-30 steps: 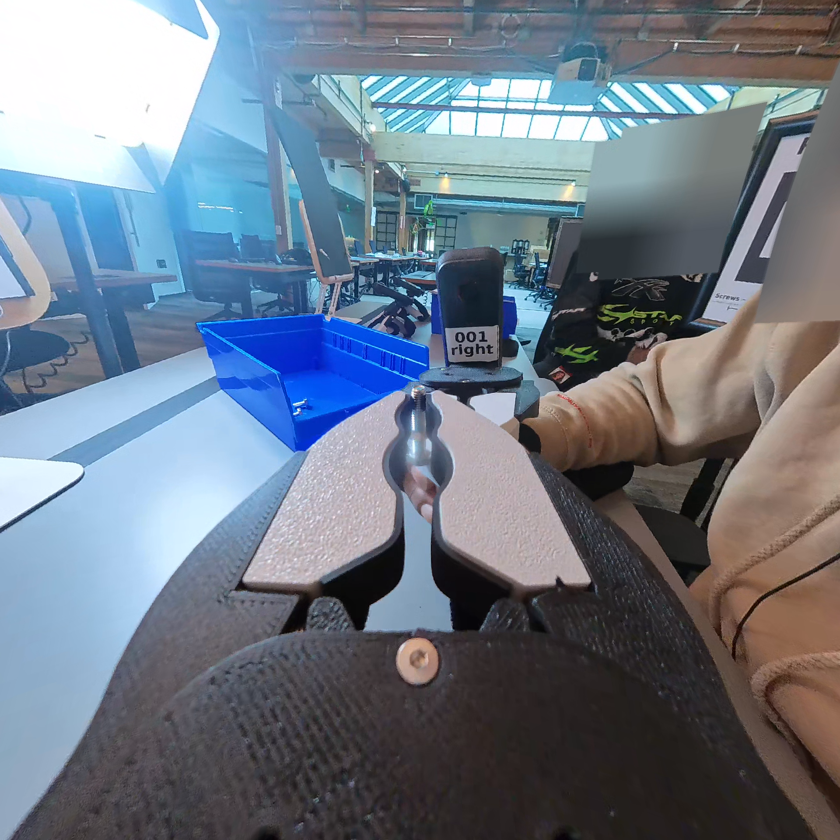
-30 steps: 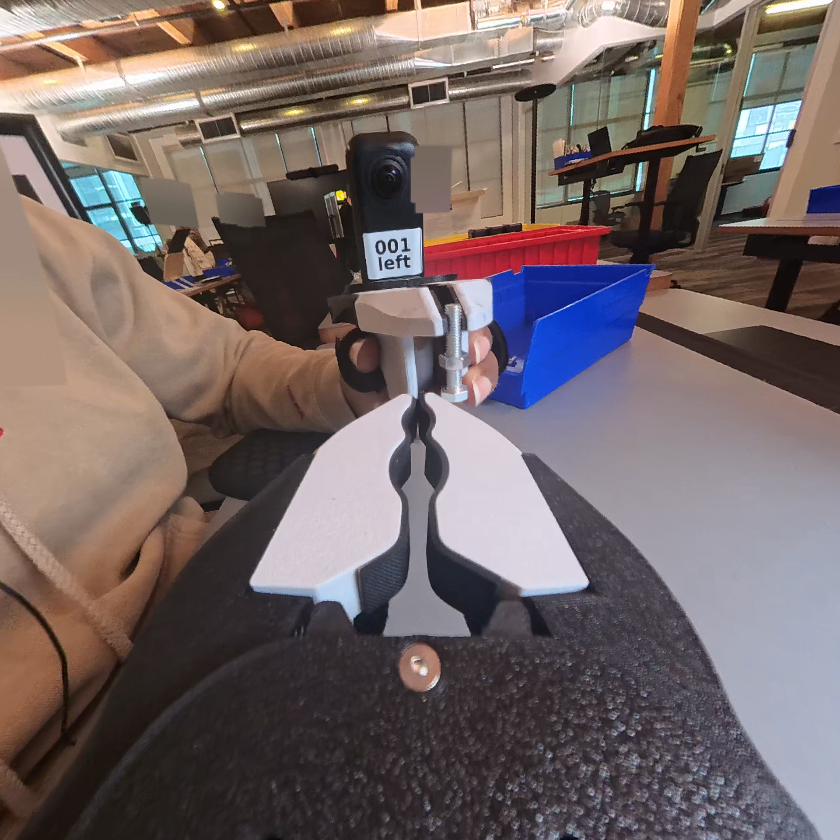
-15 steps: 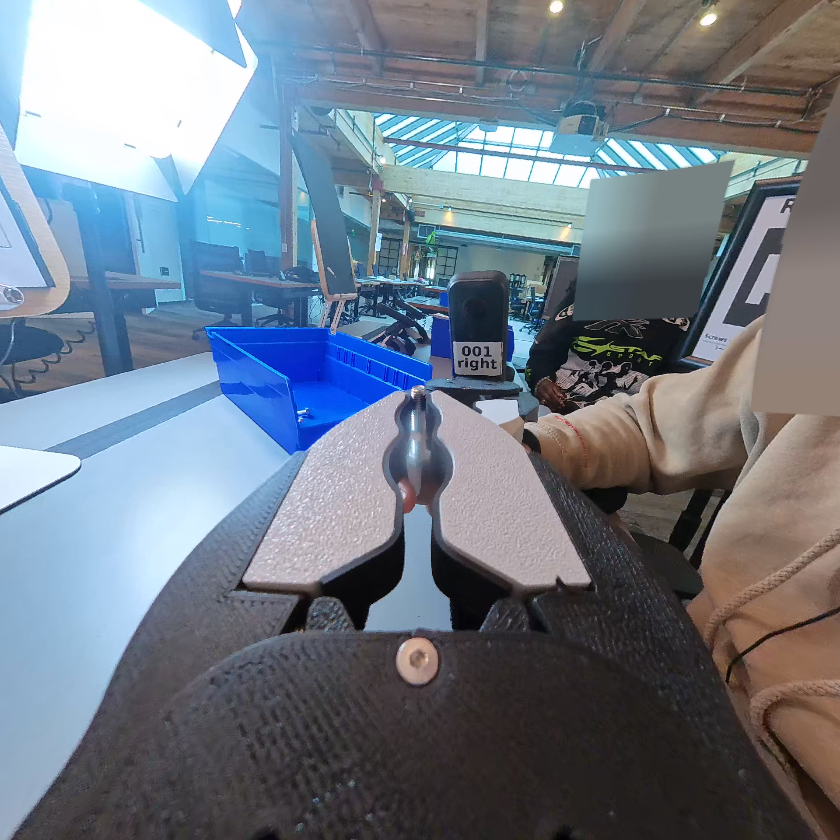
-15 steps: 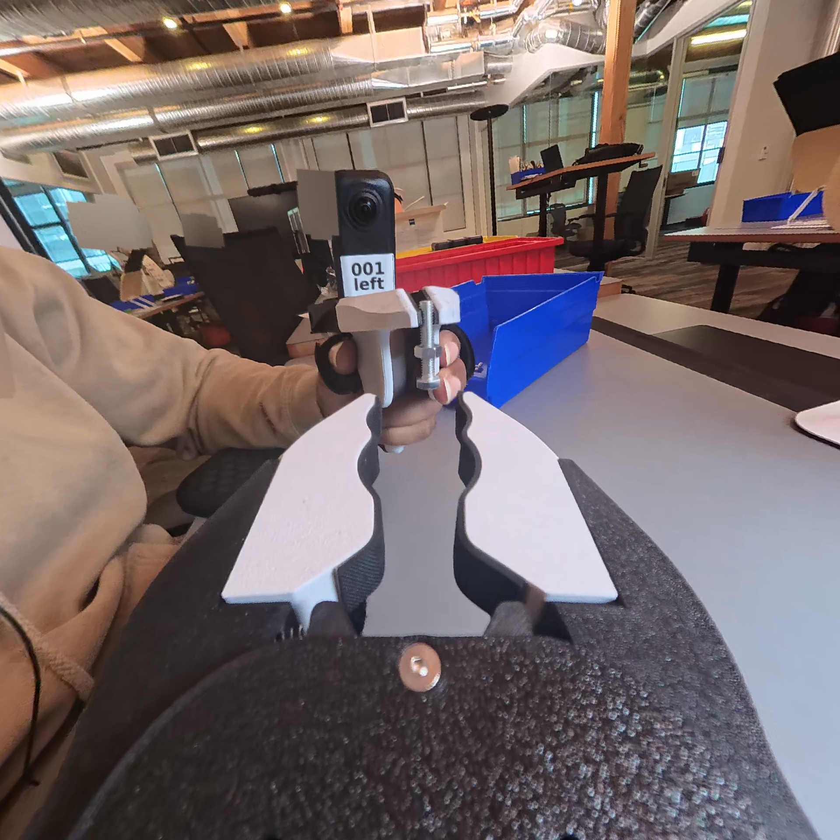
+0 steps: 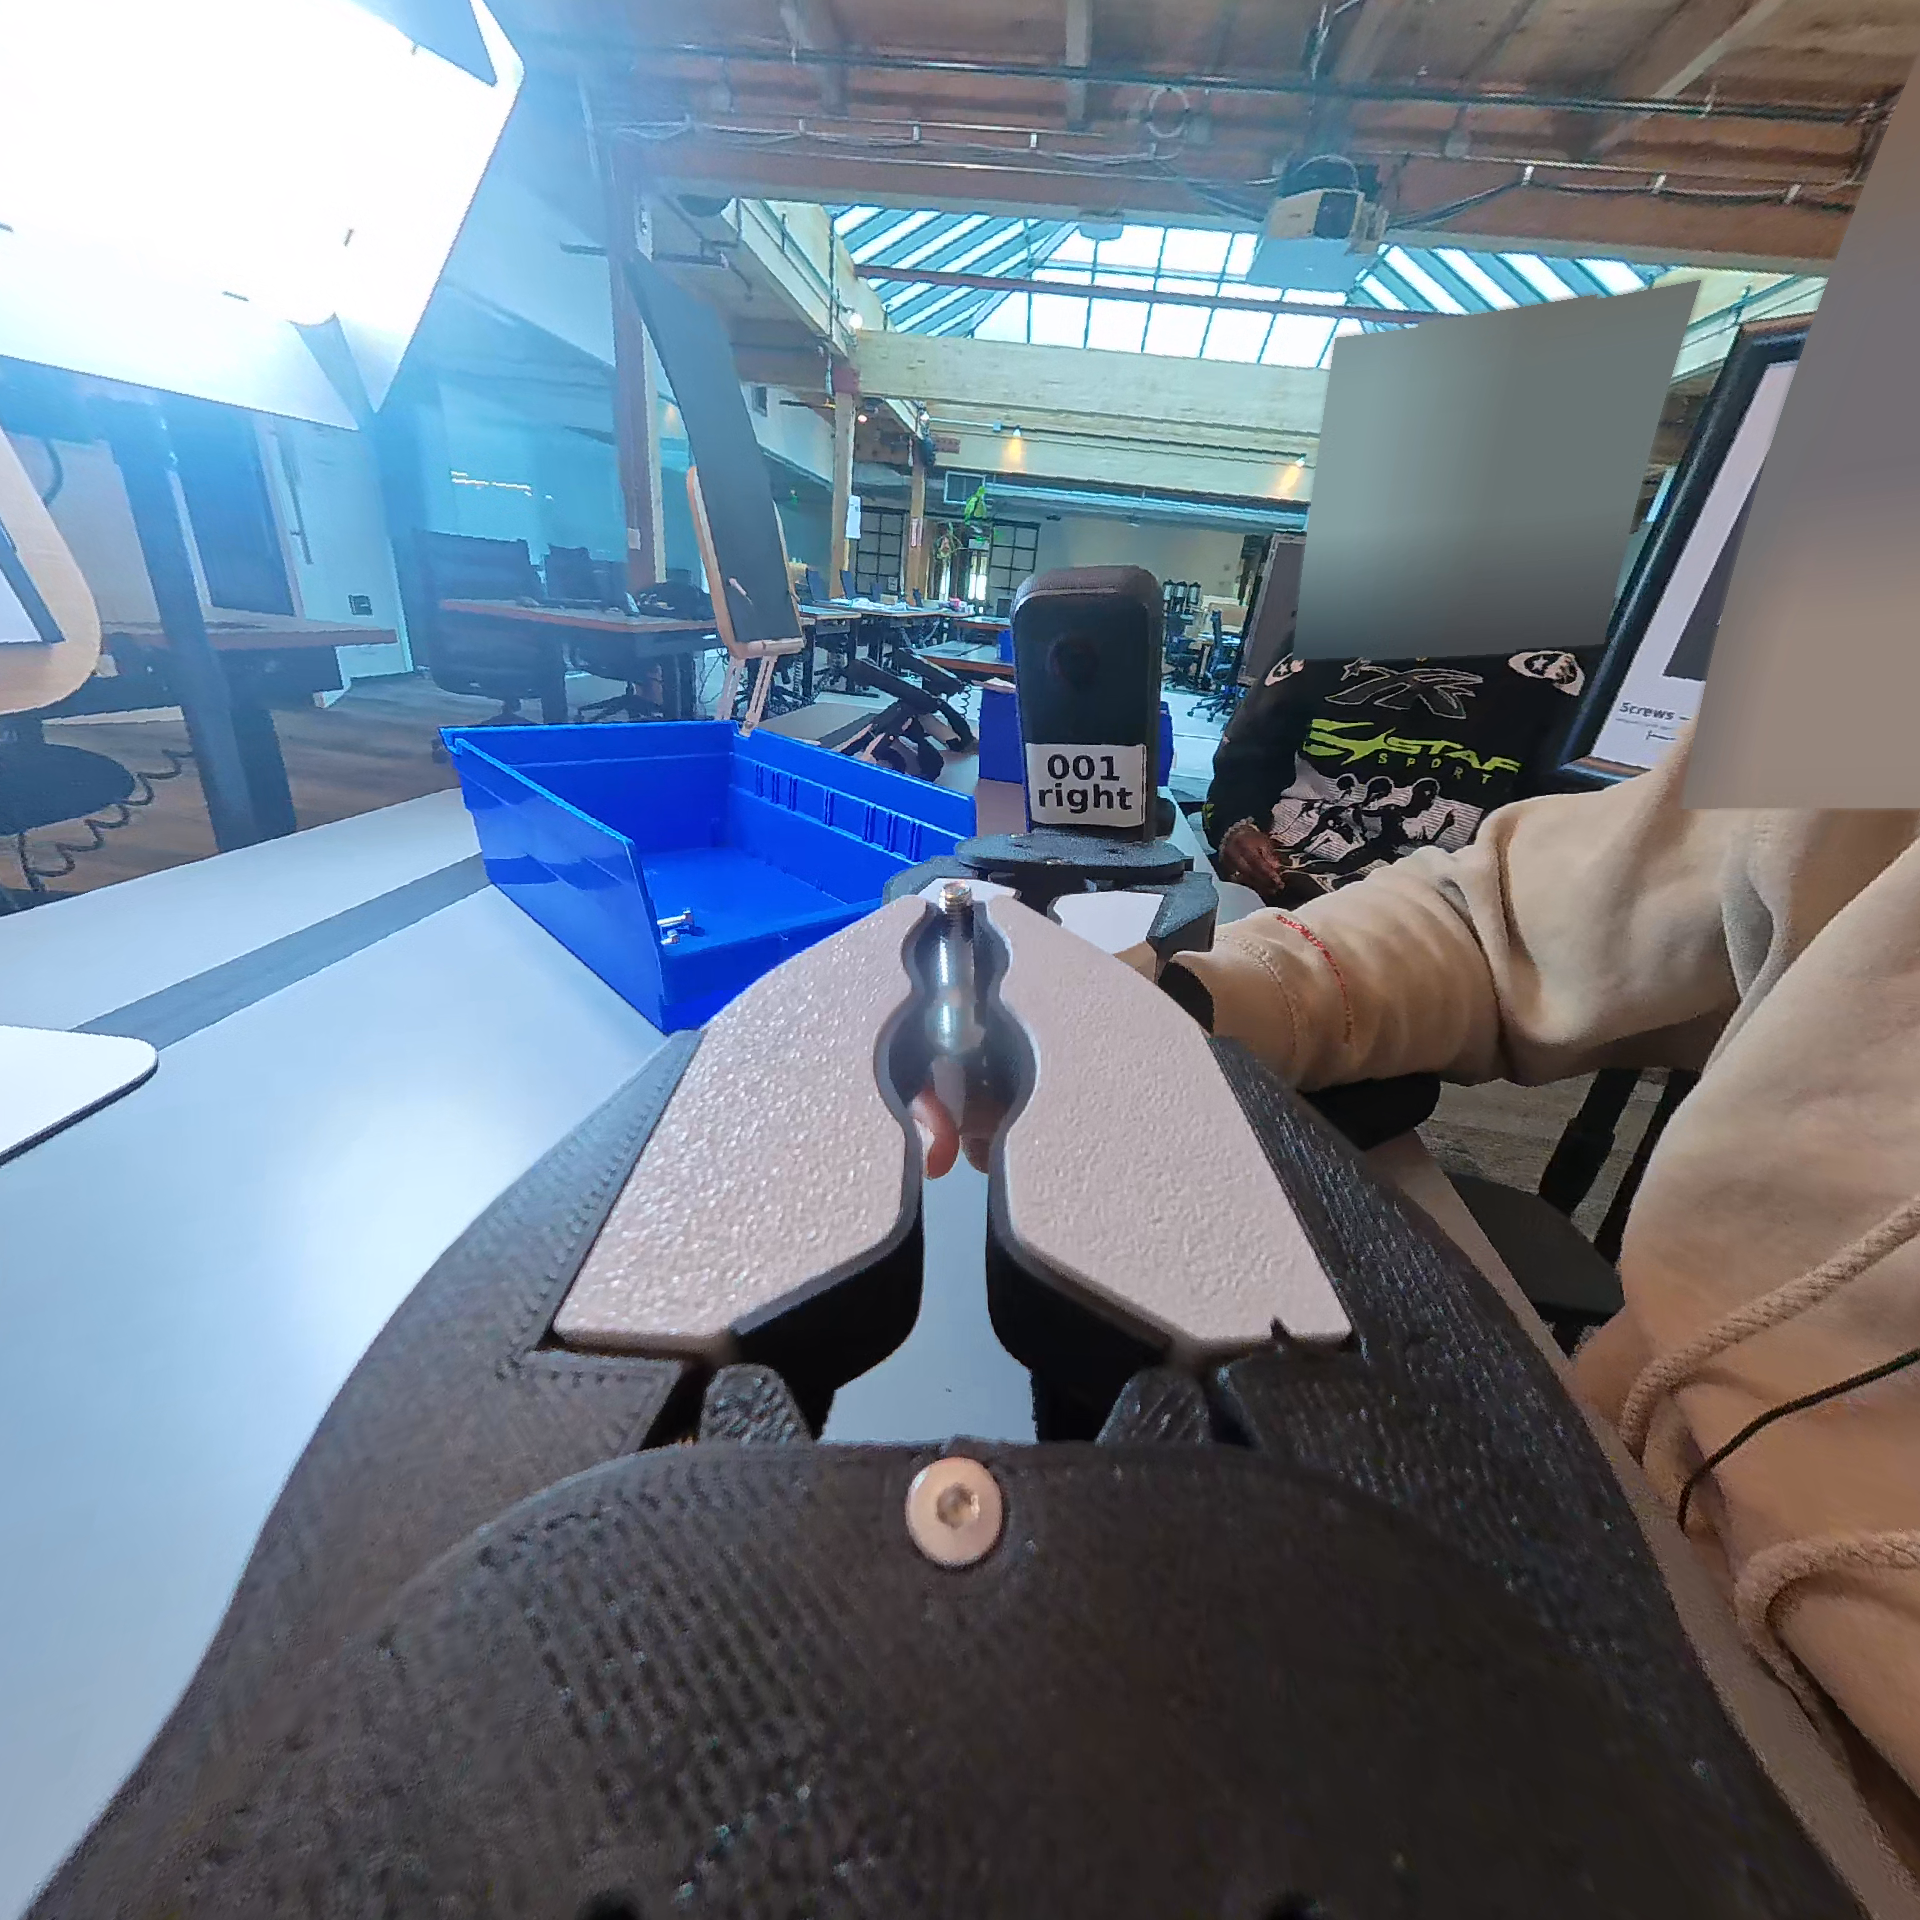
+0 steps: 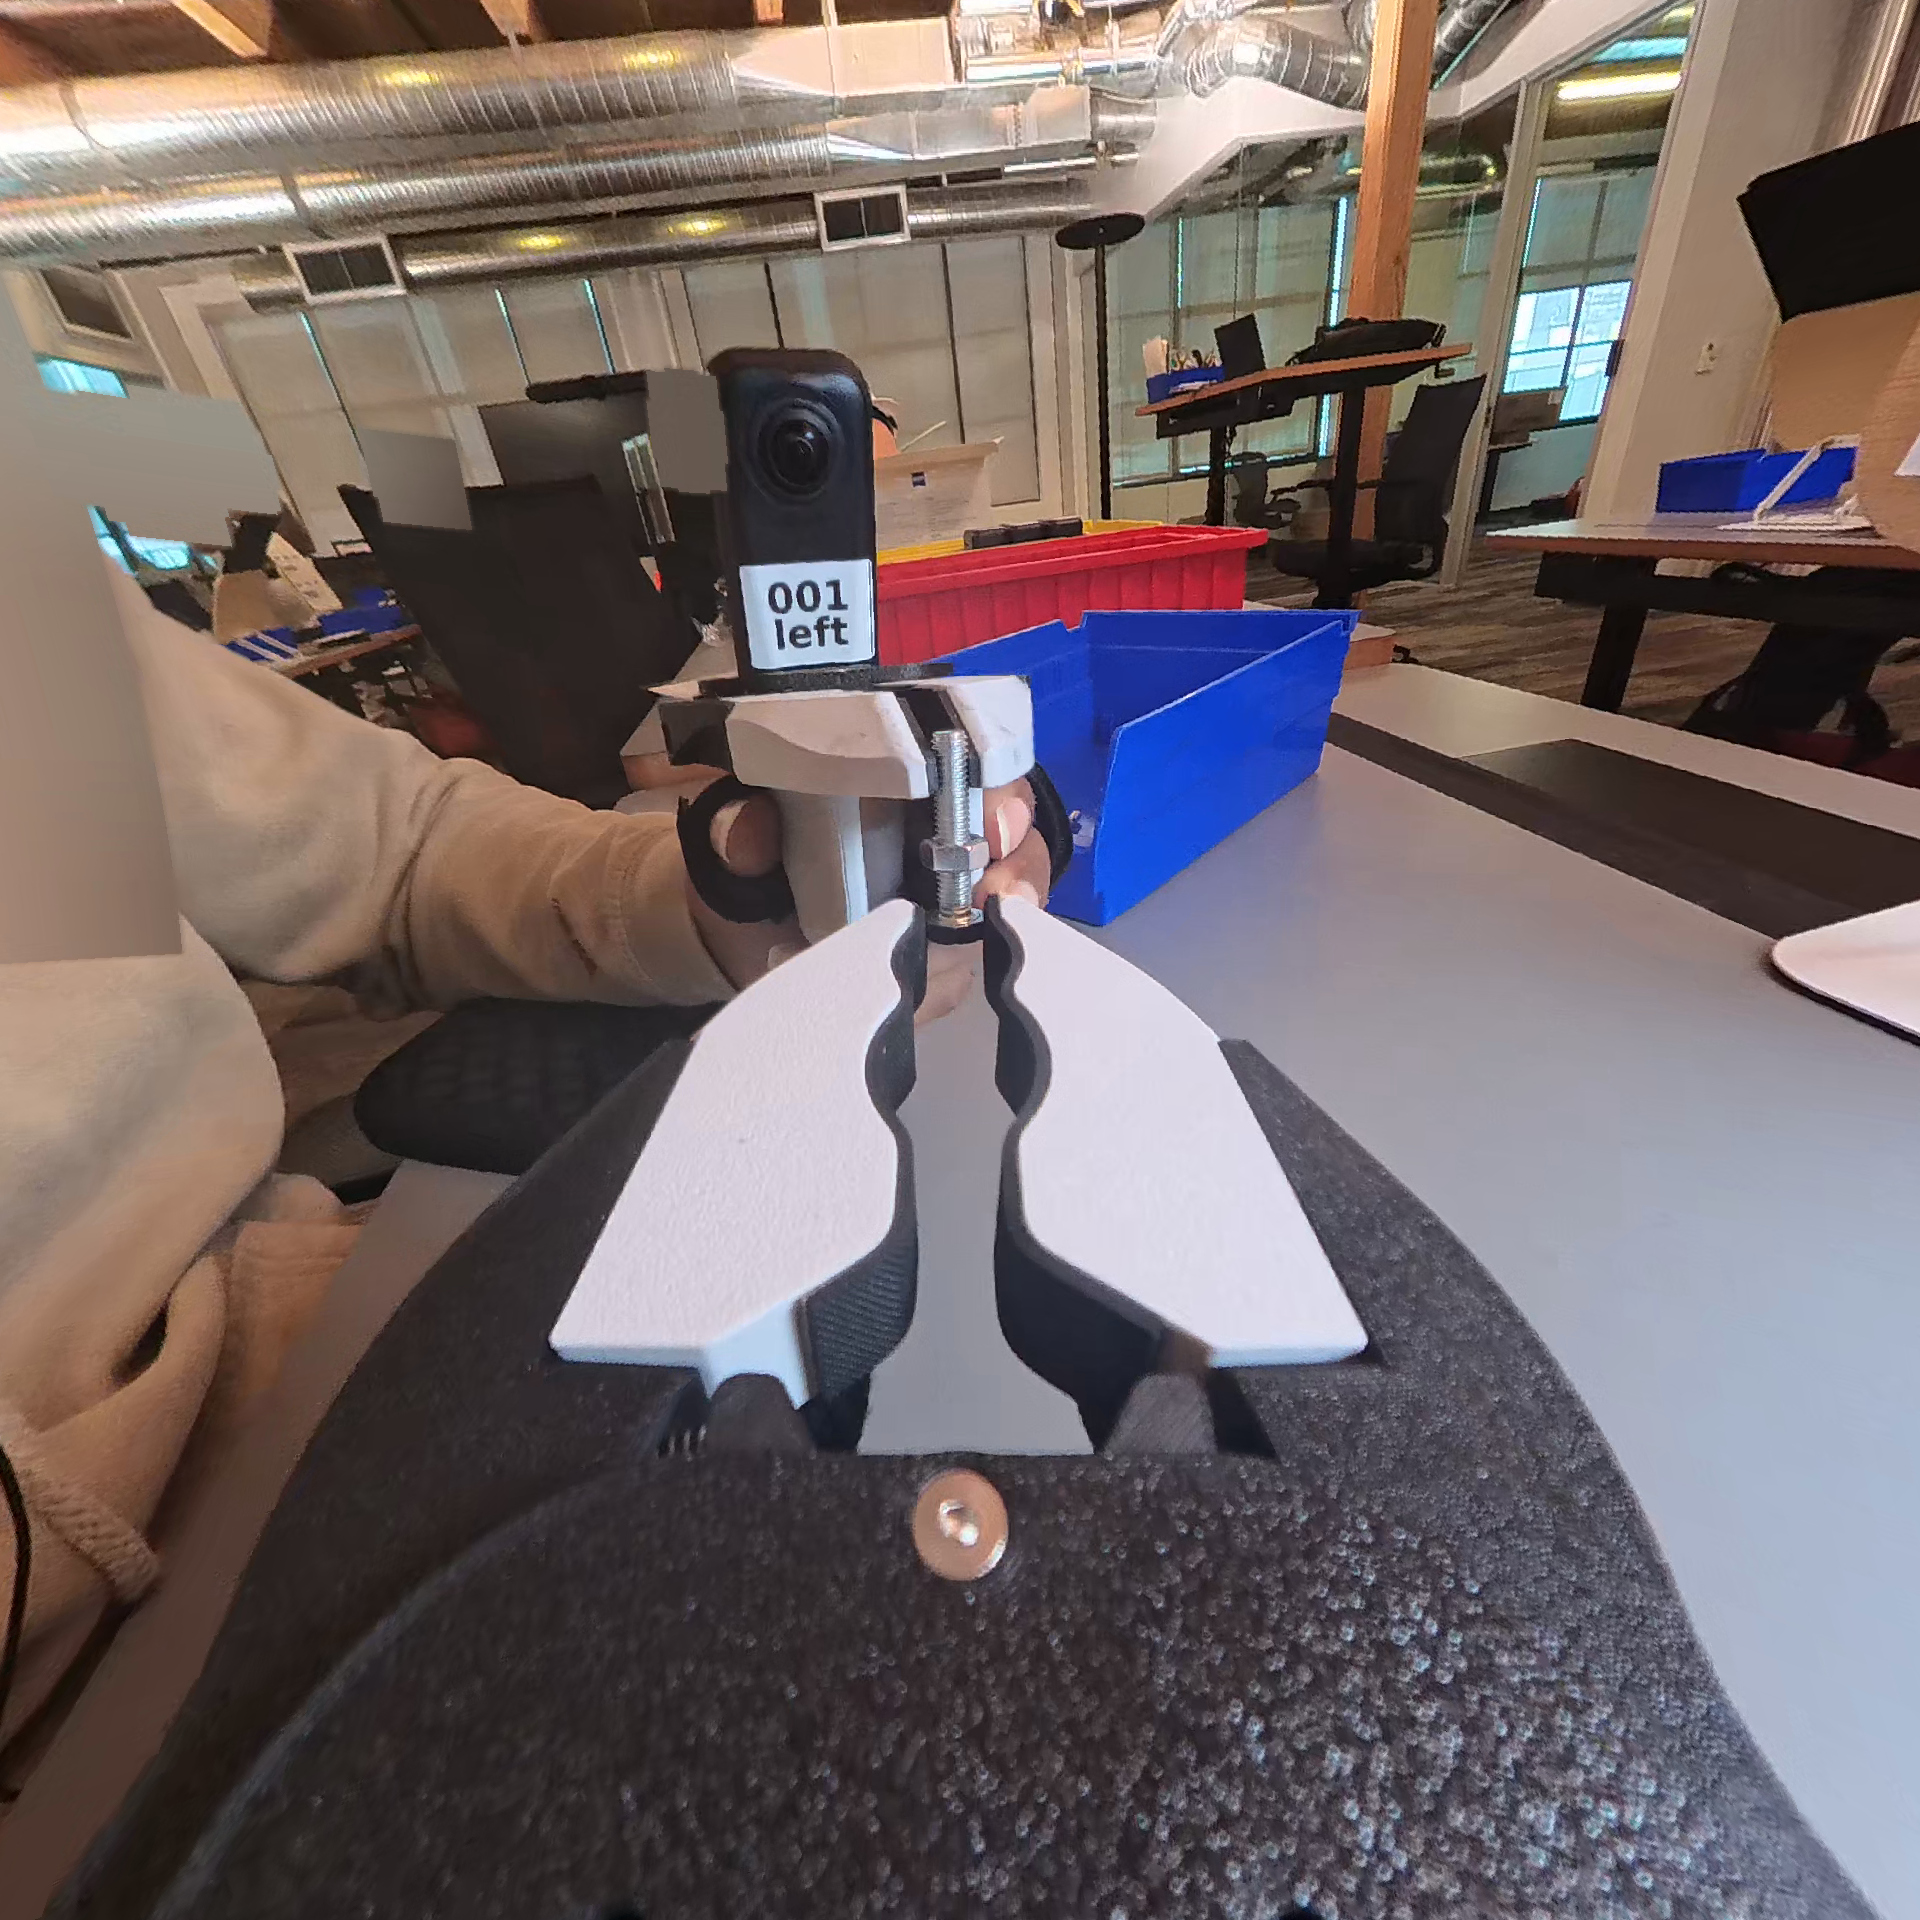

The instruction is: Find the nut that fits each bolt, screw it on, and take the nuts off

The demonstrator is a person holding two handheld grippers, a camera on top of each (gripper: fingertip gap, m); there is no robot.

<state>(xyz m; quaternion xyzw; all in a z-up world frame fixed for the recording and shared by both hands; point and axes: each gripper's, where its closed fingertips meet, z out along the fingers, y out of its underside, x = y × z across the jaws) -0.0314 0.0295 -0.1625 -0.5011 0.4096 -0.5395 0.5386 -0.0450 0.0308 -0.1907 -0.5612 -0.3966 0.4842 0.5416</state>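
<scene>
Open-plan workshop, grey table point(image 6: 1455, 1091) carrying a blue bin point(image 6: 1195, 748) at right centre of the right wrist view, one spare bolt on its floor in the left wrist view. Left hand-held gripper point(image 5: 958, 914): pressed together on the bolt point(image 6: 952, 800), held upright at frame centre, probably so its nut point(image 6: 954, 858), low on the thread, faces the other tool. Right hand-held gripper point(image 6: 951, 914): slightly spread, tips flanking the bolt's lower end just under the nut, not yet pinching, apparently lined up to turn it.

Grey table point(image 5: 312, 1143) with blue bin point(image 5: 582, 883), white pad point(image 6: 1849, 966).
</scene>
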